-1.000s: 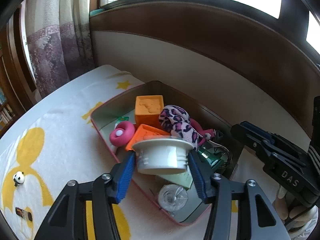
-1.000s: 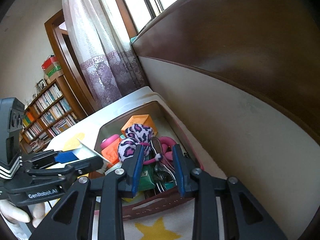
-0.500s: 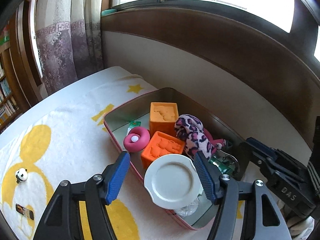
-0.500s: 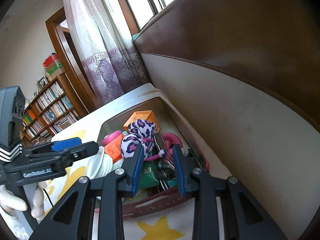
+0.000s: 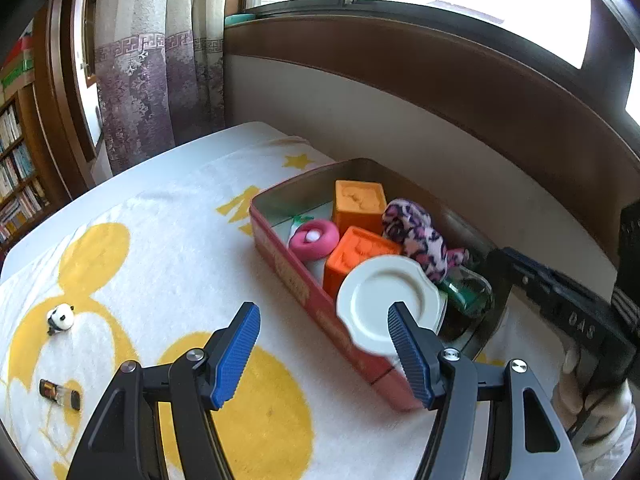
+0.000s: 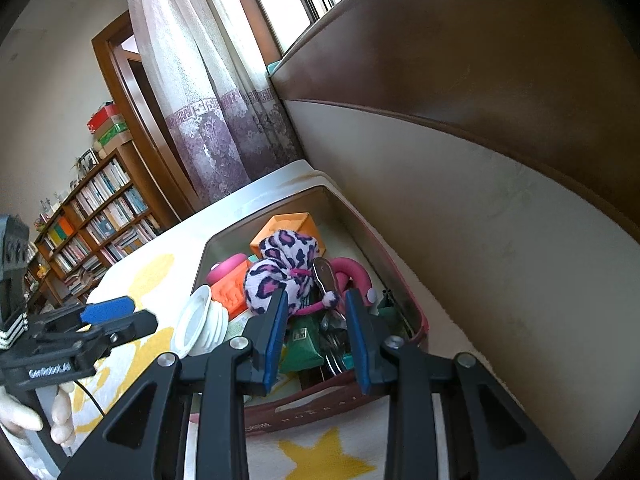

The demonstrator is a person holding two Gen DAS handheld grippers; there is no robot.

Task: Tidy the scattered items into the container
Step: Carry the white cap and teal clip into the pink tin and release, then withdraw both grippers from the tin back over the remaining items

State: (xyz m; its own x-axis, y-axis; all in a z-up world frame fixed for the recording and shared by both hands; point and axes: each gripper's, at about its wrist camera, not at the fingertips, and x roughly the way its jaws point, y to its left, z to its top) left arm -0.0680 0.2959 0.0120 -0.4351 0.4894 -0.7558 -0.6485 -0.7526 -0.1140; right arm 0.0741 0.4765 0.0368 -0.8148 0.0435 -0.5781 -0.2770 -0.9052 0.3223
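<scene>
left tongs: yours, apart, empty, lower centre
right tongs: narrow gap, empty
cup: tilted in tin

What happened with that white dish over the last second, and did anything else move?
The left gripper let go of the white dish: a second ago its pads clamped it, now the dish lies tipped on the near edge of the red tin and the gripper has drawn back, open. The right gripper, the toys in the tin and the small panda on the blanket stayed put.
</scene>
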